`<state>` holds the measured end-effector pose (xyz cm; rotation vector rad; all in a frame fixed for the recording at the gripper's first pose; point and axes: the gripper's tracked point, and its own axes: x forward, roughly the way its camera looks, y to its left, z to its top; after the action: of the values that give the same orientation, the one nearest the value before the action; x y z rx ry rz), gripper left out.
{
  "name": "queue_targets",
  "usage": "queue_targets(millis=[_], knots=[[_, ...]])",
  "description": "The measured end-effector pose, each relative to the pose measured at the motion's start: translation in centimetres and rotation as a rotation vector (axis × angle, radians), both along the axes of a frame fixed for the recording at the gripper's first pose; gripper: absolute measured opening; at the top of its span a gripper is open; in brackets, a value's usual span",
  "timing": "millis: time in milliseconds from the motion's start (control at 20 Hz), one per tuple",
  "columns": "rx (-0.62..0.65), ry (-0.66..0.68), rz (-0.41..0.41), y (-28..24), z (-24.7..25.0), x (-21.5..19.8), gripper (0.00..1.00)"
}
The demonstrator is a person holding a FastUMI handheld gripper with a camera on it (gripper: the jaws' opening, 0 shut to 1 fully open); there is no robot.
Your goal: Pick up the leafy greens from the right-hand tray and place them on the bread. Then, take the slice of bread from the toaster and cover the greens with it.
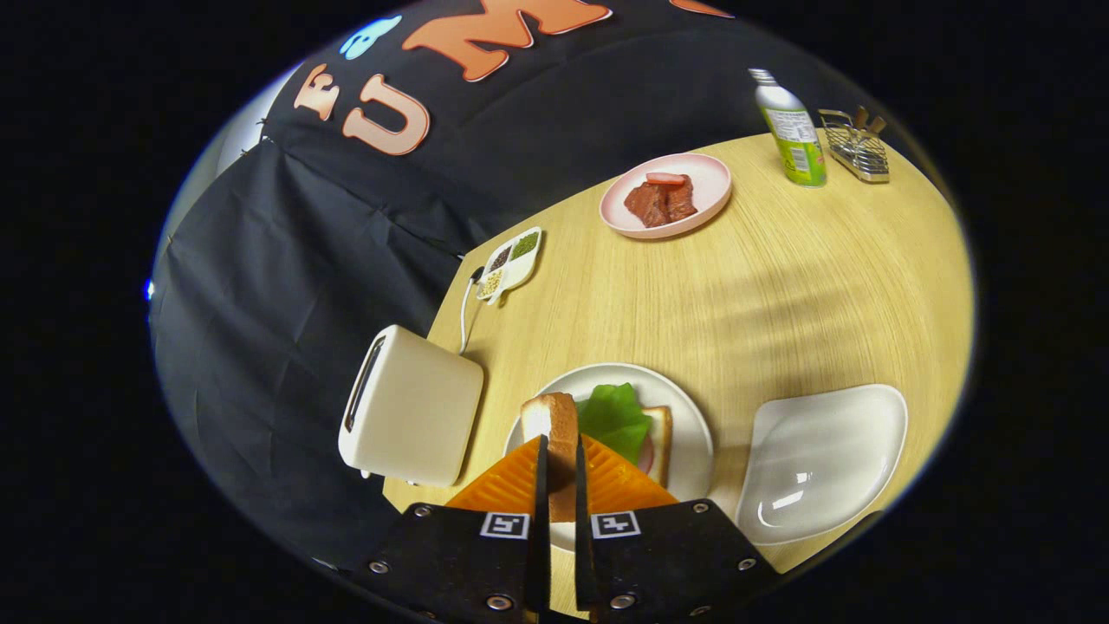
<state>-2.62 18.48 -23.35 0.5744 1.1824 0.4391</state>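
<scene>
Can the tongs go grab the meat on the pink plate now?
Probably not right now. The tongs are shut on a bread slice above the greens, so they're busy. The meat sits far beyond them, though the table between looks free.

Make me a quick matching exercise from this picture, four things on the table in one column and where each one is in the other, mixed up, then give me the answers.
Things:
1. slice of bread
2. leafy greens
3. toaster
4. white tray

Places:
A. empty, on the far side of the round plate from the toaster
B. clamped between the gripper fingers, above the plate
C. lying on the bread on the plate
D. at the table edge, beside the plate

Pairs: 1-B, 2-C, 3-D, 4-A
</scene>
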Motion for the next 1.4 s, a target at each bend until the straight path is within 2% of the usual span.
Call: queue_targets(millis=[200,500,650,800,950,1250,1400], knots=[[-0.041,-0.005,-0.034,-1.8,-1.9,-0.2,0.12],[-0.066,-0.053,-0.027,-2.1,-2.8,-0.3,0.14],[-0.139,-0.095,-0.008,-2.8,-3.7,-0.3,0.28],[-0.193,-0.126,0.015,-3.1,-4.0,-0.6,0.35],[-0.203,-0.189,0.019,-2.9,-3.1,-0.1,0.50],[-0.257,-0.413,-0.013,-3.8,1.5,2.0,0.75],[-0.297,-0.546,-0.039,-4.8,5.0,2.7,0.82]])
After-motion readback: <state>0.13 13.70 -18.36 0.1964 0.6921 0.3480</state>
